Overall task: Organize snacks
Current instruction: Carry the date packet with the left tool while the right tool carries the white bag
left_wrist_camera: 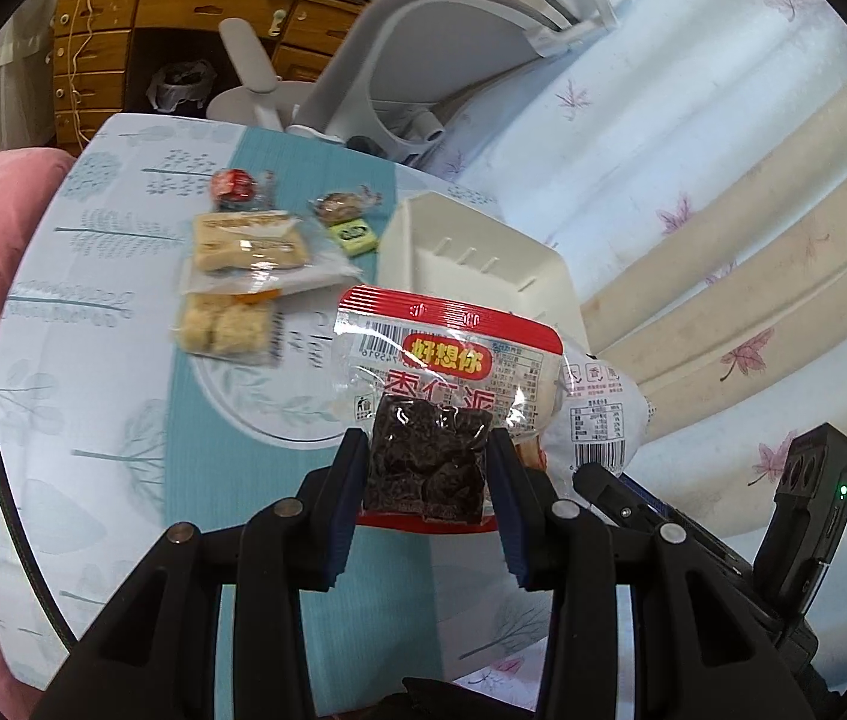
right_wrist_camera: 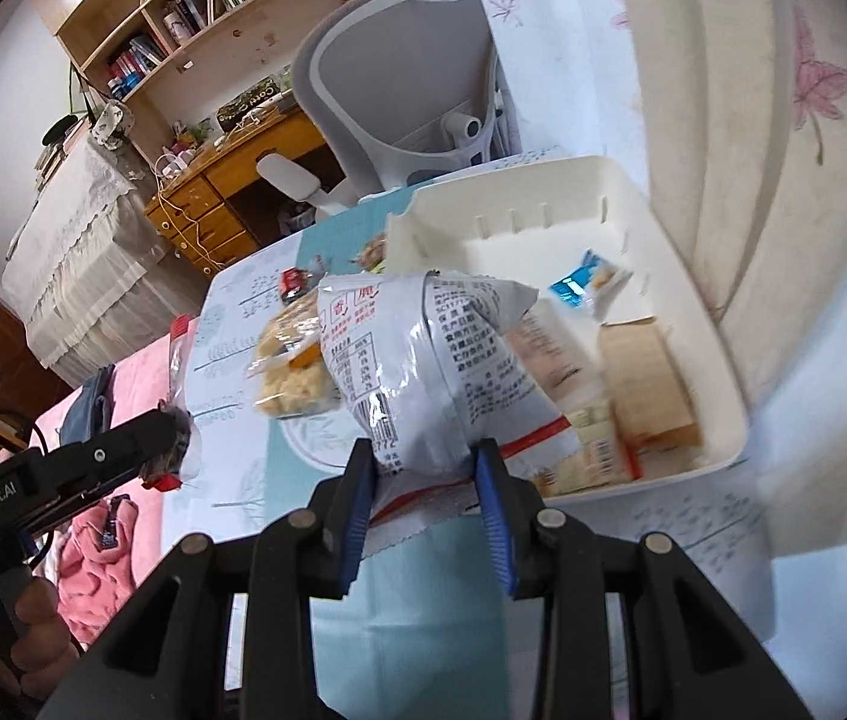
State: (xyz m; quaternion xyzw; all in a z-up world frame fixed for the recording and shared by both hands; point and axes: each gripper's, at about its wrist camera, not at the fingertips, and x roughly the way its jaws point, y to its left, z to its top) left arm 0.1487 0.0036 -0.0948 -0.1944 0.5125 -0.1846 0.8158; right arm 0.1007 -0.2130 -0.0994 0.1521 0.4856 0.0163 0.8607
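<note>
Clamped between my left gripper's [left_wrist_camera: 428, 457] fingers is one dark date packet [left_wrist_camera: 426, 462], my right gripper [right_wrist_camera: 426, 461] pinches one white snack bag [right_wrist_camera: 423, 360] beside the white bin [right_wrist_camera: 717, 324], and five snacks [left_wrist_camera: 237, 282] wait on the tabletop [left_wrist_camera: 93, 360].

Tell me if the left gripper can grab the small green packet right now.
Probably not. The left gripper is shut on a red-edged snack pack, so its jaws are occupied, though the green packet lies uncovered beside the white bin.

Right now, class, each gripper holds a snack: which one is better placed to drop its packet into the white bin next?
Right. The right gripper holds its white packet at the white bin. The left gripper holds its dark packet over the table, short of the bin.
</note>
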